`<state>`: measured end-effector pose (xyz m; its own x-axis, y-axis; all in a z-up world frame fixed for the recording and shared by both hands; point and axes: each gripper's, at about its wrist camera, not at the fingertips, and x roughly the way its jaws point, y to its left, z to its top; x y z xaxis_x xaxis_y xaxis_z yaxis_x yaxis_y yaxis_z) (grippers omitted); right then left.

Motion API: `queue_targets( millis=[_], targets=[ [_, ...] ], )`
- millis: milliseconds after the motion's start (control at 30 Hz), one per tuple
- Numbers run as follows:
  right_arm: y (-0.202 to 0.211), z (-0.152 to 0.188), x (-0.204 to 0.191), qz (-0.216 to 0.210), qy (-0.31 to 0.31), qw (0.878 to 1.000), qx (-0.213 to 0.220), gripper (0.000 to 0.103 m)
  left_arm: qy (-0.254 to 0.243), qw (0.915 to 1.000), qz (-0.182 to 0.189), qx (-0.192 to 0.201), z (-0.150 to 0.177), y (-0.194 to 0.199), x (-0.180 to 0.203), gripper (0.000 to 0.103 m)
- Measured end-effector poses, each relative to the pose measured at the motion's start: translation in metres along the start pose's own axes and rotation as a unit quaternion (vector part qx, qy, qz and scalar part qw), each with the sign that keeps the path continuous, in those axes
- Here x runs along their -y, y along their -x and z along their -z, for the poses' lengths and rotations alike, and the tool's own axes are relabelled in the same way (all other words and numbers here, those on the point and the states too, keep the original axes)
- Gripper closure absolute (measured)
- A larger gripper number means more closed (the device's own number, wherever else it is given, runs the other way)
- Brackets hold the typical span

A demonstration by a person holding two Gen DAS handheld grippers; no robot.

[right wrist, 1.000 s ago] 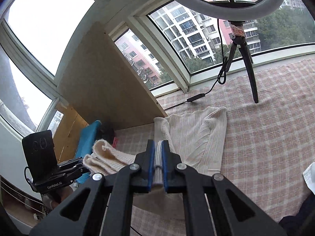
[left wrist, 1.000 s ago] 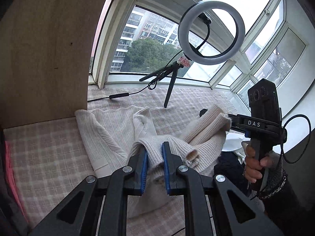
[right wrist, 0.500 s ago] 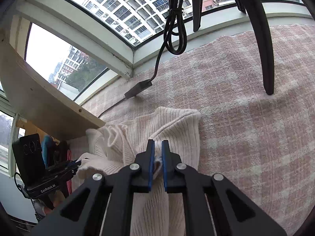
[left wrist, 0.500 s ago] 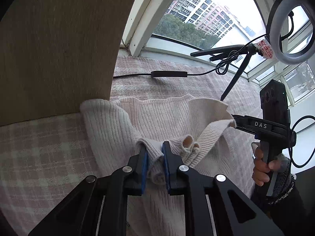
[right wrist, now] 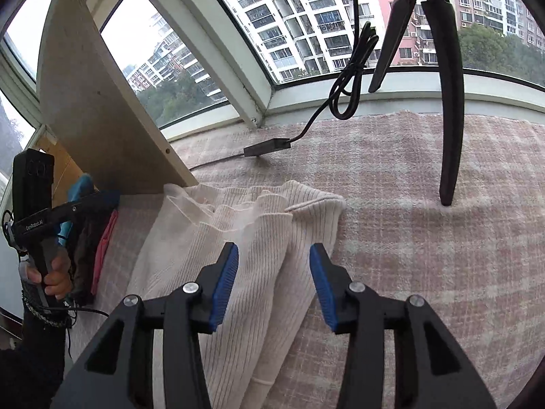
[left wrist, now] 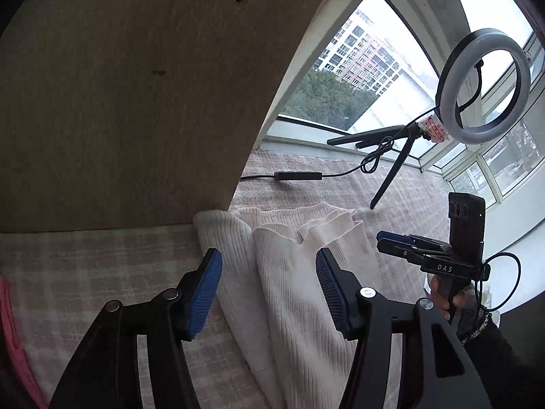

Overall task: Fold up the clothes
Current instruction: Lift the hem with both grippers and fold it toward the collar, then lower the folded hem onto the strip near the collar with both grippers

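Observation:
A cream ribbed knit sweater lies folded in layers on the pink checked cloth, its far edges near a wooden board. It also shows in the right wrist view. My left gripper is open and empty, its blue pads either side of the sweater's left part. My right gripper is open and empty over the sweater's right edge. The right gripper also appears in the left wrist view, and the left gripper in the right wrist view.
A wooden board stands at the left. A ring light on a black tripod stands on the pink checked cloth to the right, with its cable and inline switch. Folded pink and blue clothes lie at the left.
Both grippers carried the sweater's lifted end forward onto the far part, then opened and let go. The sweater now lies folded flat.

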<state>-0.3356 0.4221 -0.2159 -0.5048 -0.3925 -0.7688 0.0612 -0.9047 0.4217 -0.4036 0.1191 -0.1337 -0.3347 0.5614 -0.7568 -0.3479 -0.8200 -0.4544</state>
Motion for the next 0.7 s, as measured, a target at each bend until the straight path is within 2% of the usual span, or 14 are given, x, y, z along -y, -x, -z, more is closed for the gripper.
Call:
queue_targets(
  millis=[100, 200, 267, 300, 333, 367, 400, 500, 633, 700],
  targets=[
    [-0.017, 0.007, -0.005, 0.007, 0.025, 0.999, -0.021, 0.060, -0.023, 0.9986, -0.022, -0.041, 0.010, -0.031, 0.009, 0.048],
    [-0.031, 0.006, -0.008, 0.013, 0.036, 0.999, -0.023, 0.060, -0.031, 0.9979, -0.027, -0.051, 0.012, -0.052, 0.013, 0.051],
    [-0.032, 0.006, -0.011, 0.015, 0.043, 0.999, -0.016, 0.062, -0.041, 0.9977, -0.035, -0.041, 0.012, -0.060, 0.017, 0.070],
    [-0.032, 0.006, -0.013, 0.016, 0.048, 0.999, -0.012, 0.065, -0.039, 0.9979, -0.028, -0.044, 0.012, -0.063, 0.017, 0.091],
    [-0.030, 0.007, -0.015, 0.012, 0.054, 0.998, -0.012, 0.077, -0.042, 0.9982, -0.020, -0.038, 0.013, -0.061, 0.018, 0.094],
    [-0.030, 0.007, -0.017, 0.007, 0.058, 0.998, -0.013, 0.088, -0.046, 0.9984, -0.012, -0.031, 0.014, -0.060, 0.020, 0.095],
    [-0.029, 0.007, -0.019, 0.003, 0.062, 0.998, -0.013, 0.090, -0.049, 0.9985, -0.004, -0.025, 0.015, -0.058, 0.022, 0.097],
    [-0.024, 0.006, -0.022, -0.008, 0.060, 0.998, -0.008, 0.092, -0.044, 0.9990, -0.001, -0.008, 0.013, -0.044, 0.020, 0.098],
    [0.001, -0.006, -0.019, -0.039, 0.043, 0.998, 0.028, 0.092, -0.034, 0.9992, -0.008, 0.020, 0.005, -0.032, 0.009, 0.098],
    [-0.001, -0.014, -0.012, -0.024, 0.039, 0.998, 0.034, 0.092, -0.029, 0.9989, -0.013, 0.034, 0.000, -0.027, 0.001, 0.098]
  ],
)
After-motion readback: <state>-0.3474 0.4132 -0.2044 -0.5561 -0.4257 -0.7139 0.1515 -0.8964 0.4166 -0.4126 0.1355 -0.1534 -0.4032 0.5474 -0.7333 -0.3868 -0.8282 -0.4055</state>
